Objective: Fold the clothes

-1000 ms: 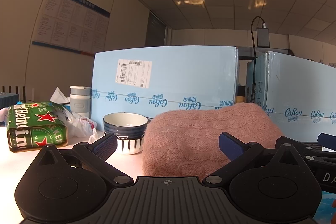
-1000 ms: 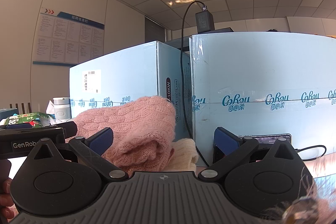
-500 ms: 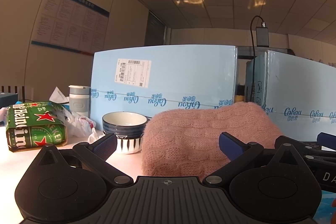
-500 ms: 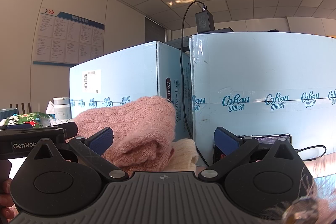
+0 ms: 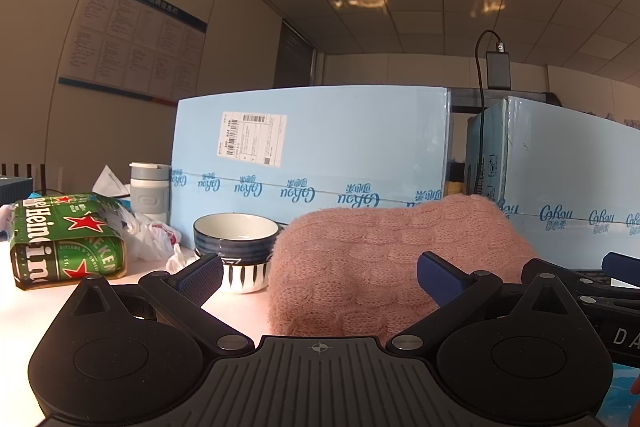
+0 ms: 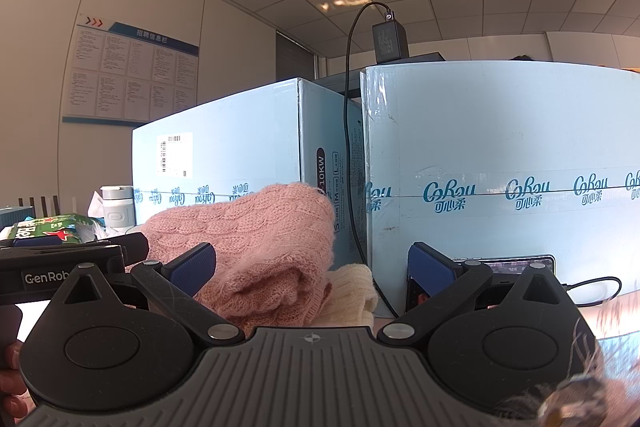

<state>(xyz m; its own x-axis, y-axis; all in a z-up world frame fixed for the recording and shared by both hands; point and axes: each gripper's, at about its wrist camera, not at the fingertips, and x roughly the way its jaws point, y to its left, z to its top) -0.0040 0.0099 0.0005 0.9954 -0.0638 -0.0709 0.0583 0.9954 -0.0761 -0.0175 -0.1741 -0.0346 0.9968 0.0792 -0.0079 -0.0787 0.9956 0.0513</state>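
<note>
While both grippers sit low over the table, the pictures run view by view, from the left wrist to the right.

Left wrist, gripper: the left gripper (image 5: 318,277) has its blue-padded fingers spread wide, holding nothing.
Left wrist, clothes: a folded pink knit sweater (image 5: 392,263) lies on the white table (image 5: 132,291) just beyond the fingers, its near edge between them and its right part behind the right pad.
Left wrist, left side: a dark blue bowl (image 5: 237,251) stands touching or just beside the sweater's left edge; farther left lies a green Heineken pack (image 5: 66,245), with a crumpled plastic bag (image 5: 150,237) and a grey-white cup (image 5: 149,190) behind it.
Left wrist, far side: two light blue cartons (image 5: 320,155) stand behind the sweater; a black charger (image 5: 498,70) sits above the gap between them.
Left wrist, right edge: the right gripper (image 5: 592,281) shows from the side.

Right wrist, gripper: the right gripper (image 6: 312,267) is likewise spread, empty.
Right wrist, clothes: the sweater (image 6: 256,239) lies left of centre, its folded end facing the camera; a cream knit piece (image 6: 350,293) lies at its right edge, touching it.
Right wrist, left edge: the left gripper (image 6: 72,261) lies alongside the sweater.
Right wrist, far right: a phone (image 6: 504,263) leans at the foot of the right carton, a black cable (image 6: 596,287) running from it.
</note>
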